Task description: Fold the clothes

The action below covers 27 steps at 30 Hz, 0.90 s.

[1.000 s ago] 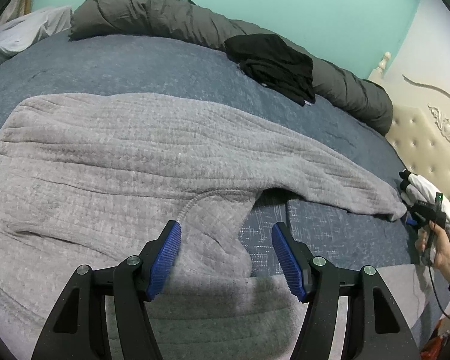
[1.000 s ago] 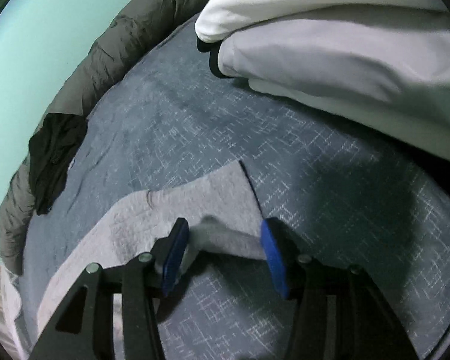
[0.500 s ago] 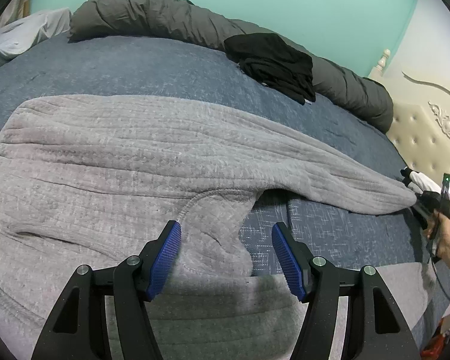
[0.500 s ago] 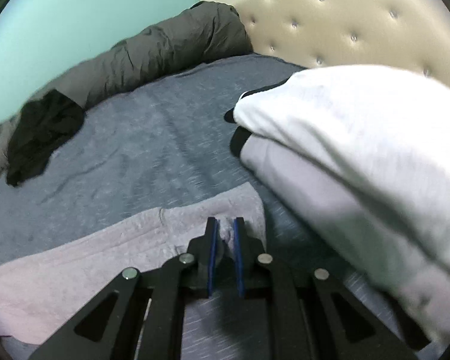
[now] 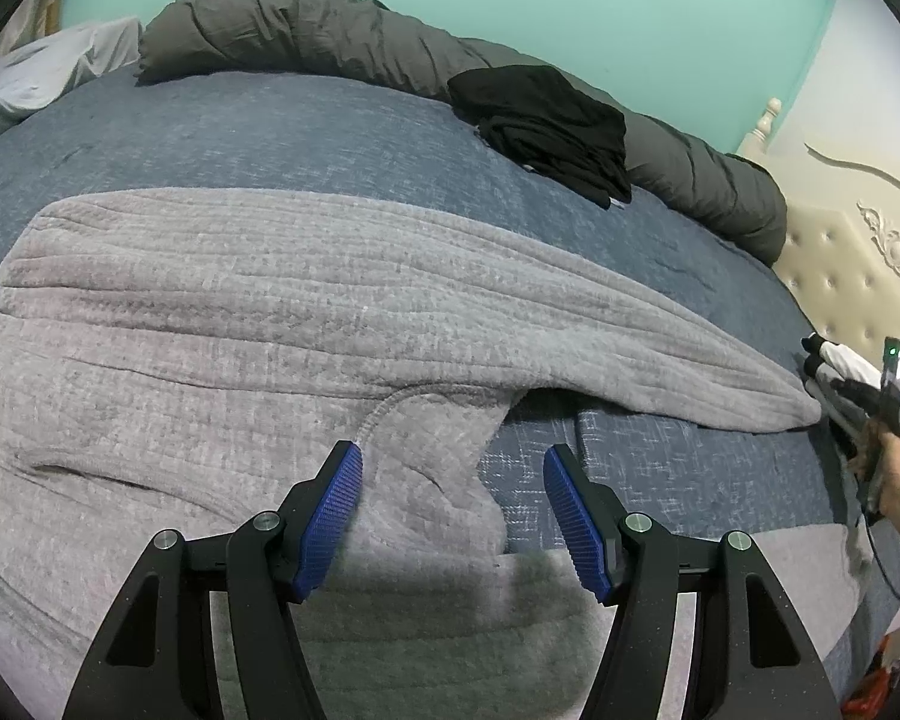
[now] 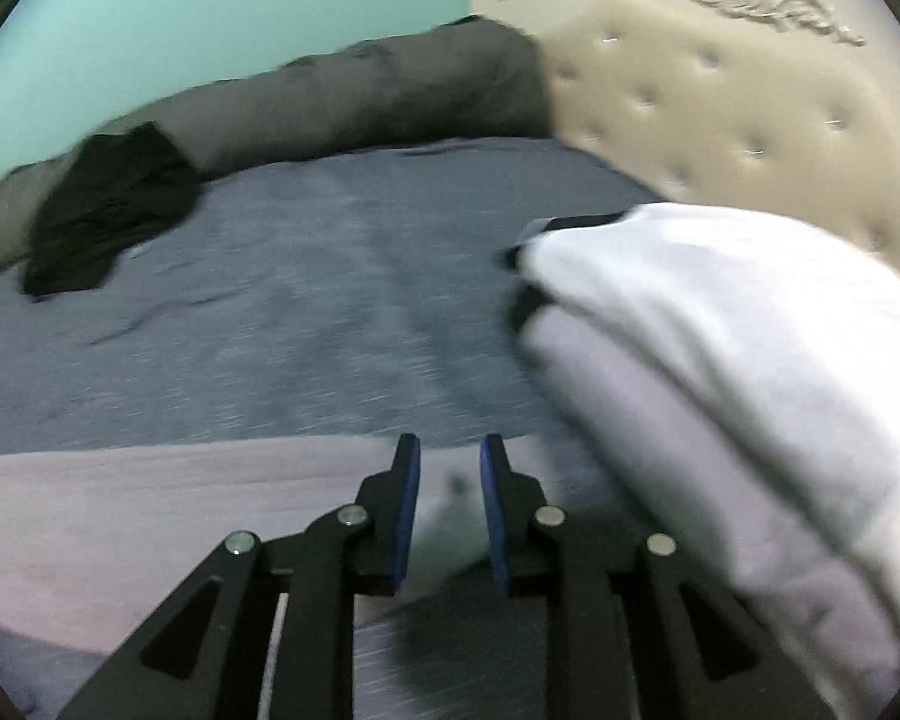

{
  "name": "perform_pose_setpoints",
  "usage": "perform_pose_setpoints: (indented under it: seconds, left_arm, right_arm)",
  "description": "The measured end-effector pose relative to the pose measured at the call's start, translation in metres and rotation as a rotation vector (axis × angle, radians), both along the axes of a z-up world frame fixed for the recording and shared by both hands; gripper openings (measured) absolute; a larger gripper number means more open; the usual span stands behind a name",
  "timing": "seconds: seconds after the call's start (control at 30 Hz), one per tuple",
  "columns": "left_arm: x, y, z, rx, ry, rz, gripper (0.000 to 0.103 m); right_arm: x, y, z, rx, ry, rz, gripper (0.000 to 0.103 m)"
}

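No readable text, label, brand, number or sign anywhere in either view. Only carved scrollwork on the cream headboard [image 5: 870, 264] at right, without lettering. Small pale tag at the edge of the black garment [image 5: 546, 120], upper centre, too small to read. Right wrist view blurred throughout.

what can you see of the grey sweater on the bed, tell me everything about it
The grey sweater is a soft, ribbed, fuzzy knit lying spread flat on the blue bedspread. One sleeve stretches toward the headboard, its cuff end between the pads of the right gripper, whose jaws are opening. The curved neckline seam sits just ahead of the open left gripper, which hovers over it without gripping. Another fold of grey knit lies under that gripper.
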State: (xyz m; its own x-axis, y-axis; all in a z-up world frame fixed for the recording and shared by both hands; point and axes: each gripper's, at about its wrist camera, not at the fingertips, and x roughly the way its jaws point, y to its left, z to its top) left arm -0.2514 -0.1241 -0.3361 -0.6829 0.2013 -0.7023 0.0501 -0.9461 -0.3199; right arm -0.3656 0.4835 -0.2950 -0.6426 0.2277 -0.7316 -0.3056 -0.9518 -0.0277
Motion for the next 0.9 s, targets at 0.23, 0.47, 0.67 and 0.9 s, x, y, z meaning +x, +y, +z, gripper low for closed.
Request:
perform_pose_setpoints:
  seconds: [0.23, 0.47, 0.67, 0.9]
  left_arm:
    - [0.001, -0.001, 0.001, 0.005, 0.003, -0.001, 0.067]
    - [0.001, -0.003, 0.003, 0.009, 0.005, -0.003, 0.067]
    - [0.002, -0.004, 0.004, 0.015, 0.007, -0.001, 0.067]
    - [0.006, -0.012, 0.009, 0.026, 0.009, 0.015, 0.067]
  right_arm:
    - [-0.026, -0.019, -0.047, -0.074, -0.147, 0.061, 0.021]
    - [-0.014, -0.002, -0.048, -0.146, -0.092, -0.009, 0.022]
    - [-0.001, -0.043, -0.029, -0.219, -0.011, 0.118, 0.022]
    - [0.016, -0.119, -0.035, -0.342, -0.031, 0.275, 0.022]
